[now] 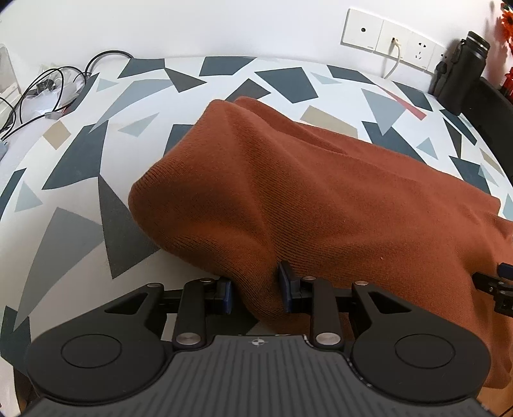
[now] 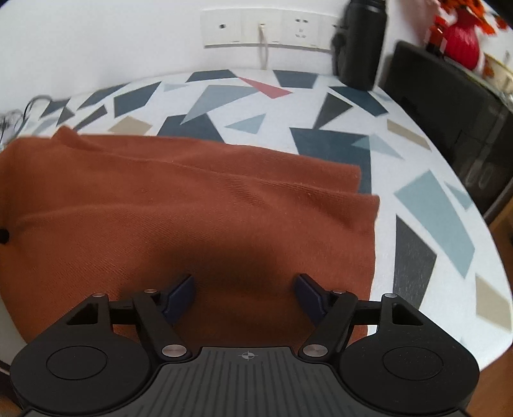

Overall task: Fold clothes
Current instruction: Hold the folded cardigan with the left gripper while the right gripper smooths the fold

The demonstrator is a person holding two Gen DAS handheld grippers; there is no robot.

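Left wrist: left gripper (image 1: 256, 287) clamped on a bunched fold of the rust sweater (image 1: 320, 199) lying on the patterned table (image 1: 80, 192), right gripper (image 2: 244, 296) jaws apart above it, no legible writing.

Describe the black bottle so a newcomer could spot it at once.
Start at the white wall with its row of sockets. Just right of them, at the far edge of the patterned table, stands the black bottle. It is the only tall, dark, upright thing there, beside a low black box.
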